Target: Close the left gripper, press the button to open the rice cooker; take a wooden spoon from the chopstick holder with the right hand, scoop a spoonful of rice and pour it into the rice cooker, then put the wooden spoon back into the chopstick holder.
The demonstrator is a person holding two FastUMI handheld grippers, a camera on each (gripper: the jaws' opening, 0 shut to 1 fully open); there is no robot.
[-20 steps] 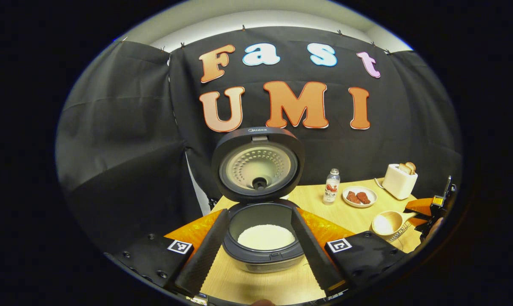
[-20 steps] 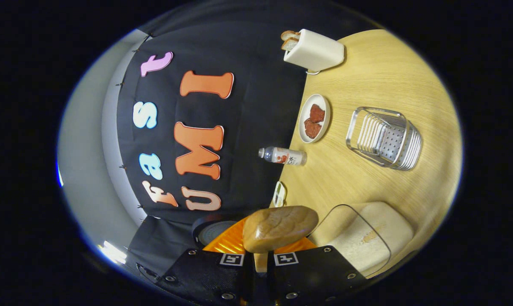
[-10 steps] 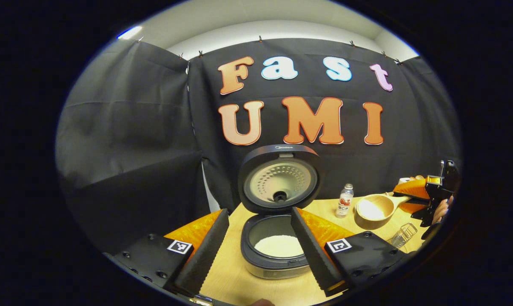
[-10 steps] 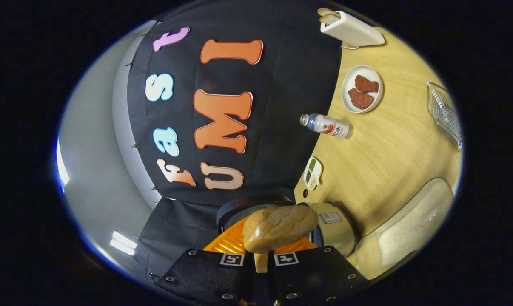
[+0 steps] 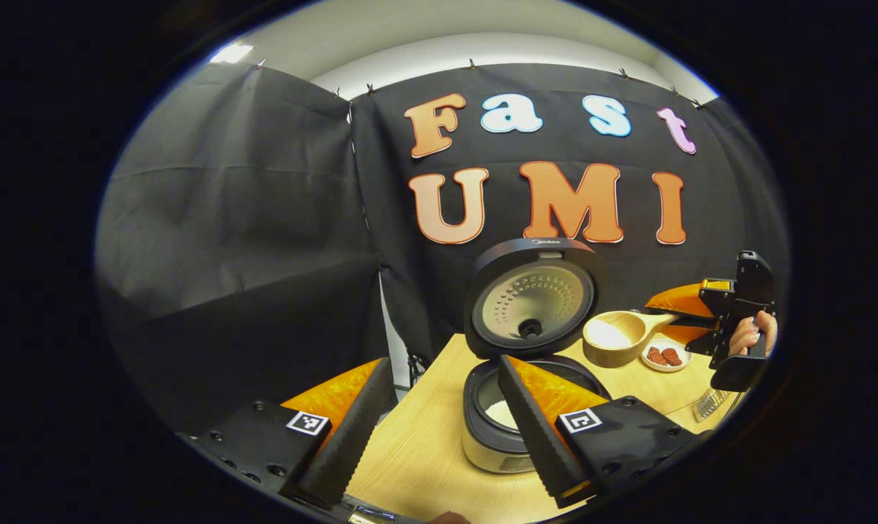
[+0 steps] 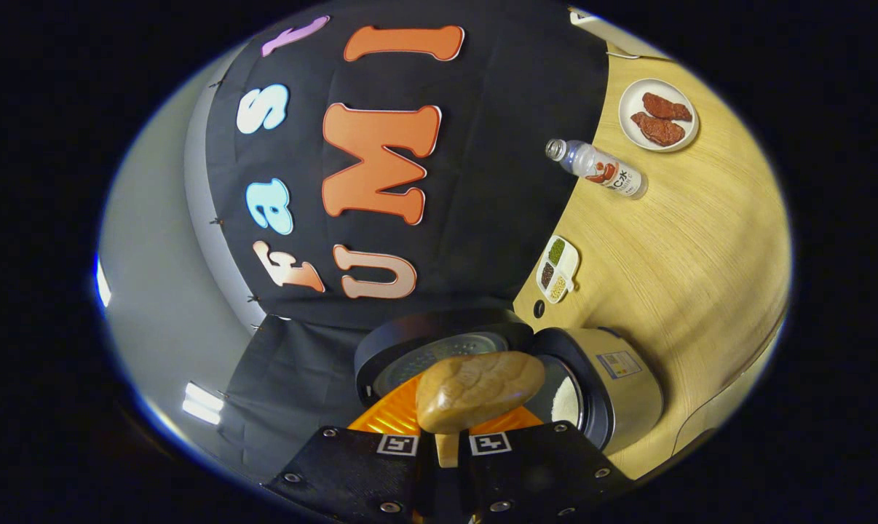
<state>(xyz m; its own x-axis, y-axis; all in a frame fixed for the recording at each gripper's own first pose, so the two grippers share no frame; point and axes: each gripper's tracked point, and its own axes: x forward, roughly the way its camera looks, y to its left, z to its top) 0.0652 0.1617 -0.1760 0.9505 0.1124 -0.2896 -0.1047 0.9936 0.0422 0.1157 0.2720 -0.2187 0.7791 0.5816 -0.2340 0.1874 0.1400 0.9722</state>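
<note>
Right hand-held gripper (image 6: 446,455), pinching the rice-laden wooden spoon (image 5: 617,338), has neared the open rice cooker (image 5: 515,422); left hand-held gripper (image 5: 439,429) spread.

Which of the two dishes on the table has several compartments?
The small seasoning dish beside the rice cooker: it is oblong, divided into sections. The round plate holds undivided reddish pieces.

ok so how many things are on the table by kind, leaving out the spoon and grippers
rice cooker: 1
bottle: 1
plate of red-brown pieces: 1
small compartment dish: 1
metal rack: 1
white appliance at the far edge: 1
total: 6
</note>
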